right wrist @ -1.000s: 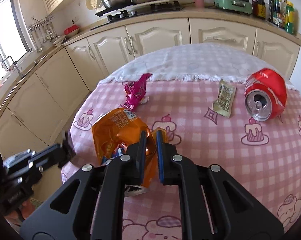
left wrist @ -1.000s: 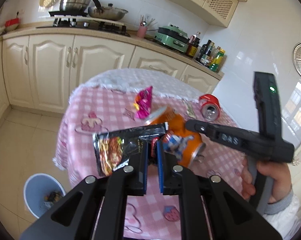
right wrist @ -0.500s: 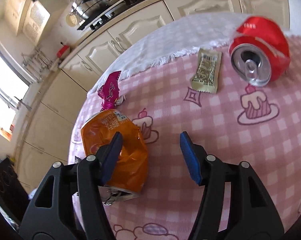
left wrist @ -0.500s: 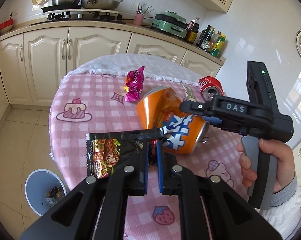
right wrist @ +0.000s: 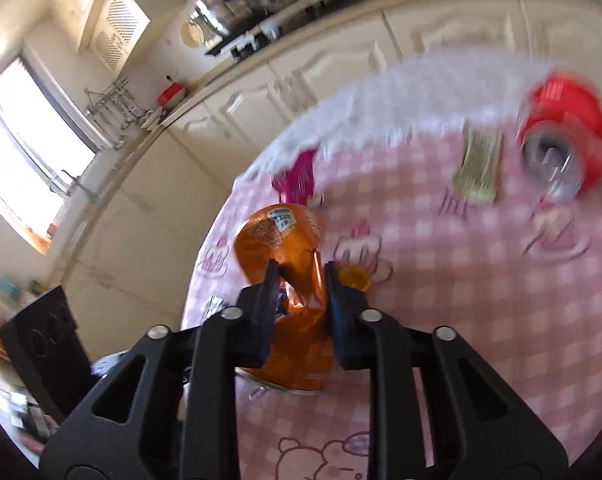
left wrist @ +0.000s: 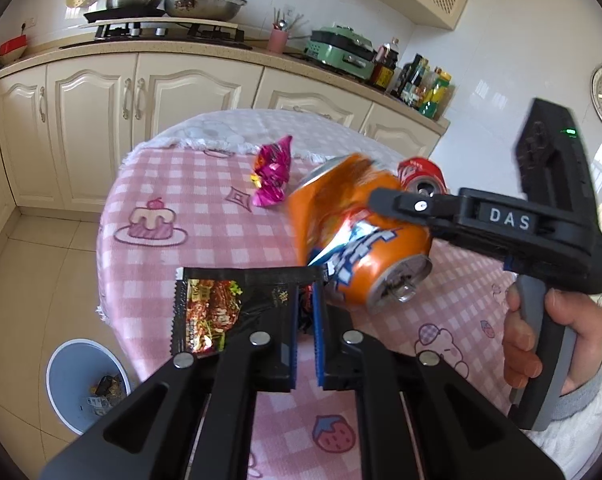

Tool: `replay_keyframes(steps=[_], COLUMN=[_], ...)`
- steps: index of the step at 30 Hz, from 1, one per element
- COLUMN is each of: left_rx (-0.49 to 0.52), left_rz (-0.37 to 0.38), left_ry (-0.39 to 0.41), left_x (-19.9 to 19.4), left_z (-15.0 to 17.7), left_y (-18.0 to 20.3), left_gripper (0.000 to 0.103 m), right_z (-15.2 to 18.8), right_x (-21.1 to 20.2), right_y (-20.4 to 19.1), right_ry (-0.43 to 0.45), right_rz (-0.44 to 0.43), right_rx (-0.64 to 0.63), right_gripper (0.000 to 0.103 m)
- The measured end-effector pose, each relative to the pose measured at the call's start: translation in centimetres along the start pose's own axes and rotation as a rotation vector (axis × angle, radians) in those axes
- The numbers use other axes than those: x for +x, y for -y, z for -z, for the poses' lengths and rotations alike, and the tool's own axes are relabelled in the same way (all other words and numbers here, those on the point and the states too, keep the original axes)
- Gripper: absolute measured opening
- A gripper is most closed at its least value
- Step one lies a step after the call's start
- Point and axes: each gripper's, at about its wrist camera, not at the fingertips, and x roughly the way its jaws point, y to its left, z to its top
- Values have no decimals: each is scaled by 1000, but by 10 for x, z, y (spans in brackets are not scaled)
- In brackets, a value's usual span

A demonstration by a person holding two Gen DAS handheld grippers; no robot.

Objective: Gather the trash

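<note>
My left gripper [left wrist: 305, 292] is shut on a black snack wrapper [left wrist: 221, 308] and holds it above the table's left edge. My right gripper [right wrist: 301, 276] is shut on a crushed orange soda can [right wrist: 289, 264], lifted off the pink checked tablecloth [right wrist: 481, 320]; the can [left wrist: 361, 232] also shows in the left wrist view, just right of the wrapper. A magenta wrapper [left wrist: 273, 176], a red can [right wrist: 561, 152] lying on its side and a gold sachet [right wrist: 479, 168] lie on the table. A blue trash bin [left wrist: 85, 388] stands on the floor at lower left.
Cream kitchen cabinets [left wrist: 93, 108] and a counter with stove, pots and bottles stand behind the round table. The tiled floor [left wrist: 25, 280] lies left of the table, around the bin. The right wrist view is blurred by motion.
My right gripper opened half a second ago, then closed again on the orange can and tilted it up off the cloth. My left gripper stays shut on the black wrapper.
</note>
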Motion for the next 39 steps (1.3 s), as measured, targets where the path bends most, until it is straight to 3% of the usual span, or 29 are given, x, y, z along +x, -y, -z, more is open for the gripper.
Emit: replay_keyframes(steps=[4, 8, 16, 21, 30, 35, 39], left_rx=[-25, -60, -92, -121, -262, -373, -447], left_rz=[15, 33, 34, 12, -166, -290, -319], left_ry=[21, 59, 161, 216, 239, 167, 97], left_x=[-12, -26, -65, -95, -136, -121, -94], left_z=[-2, -6, -15, -13, 20, 54, 76], left_y=[-8, -17, -31, -54, -157, -233, -285], left_gripper=[5, 5, 5, 5, 5, 5, 5], right_z=[1, 4, 13, 16, 41, 74, 98], right_x=[-13, -14, -10, 0, 86, 160, 223], right_y=[-38, -55, -77, -116, -214, -248, -259], right_ry=[103, 131, 136, 129, 8, -114, -194], right_rz=[156, 164, 89, 2, -139, -168, -139], right_rx=[-167, -216, -224, -243, -335, -365, -383], right_gripper=[10, 10, 10, 10, 10, 10, 10])
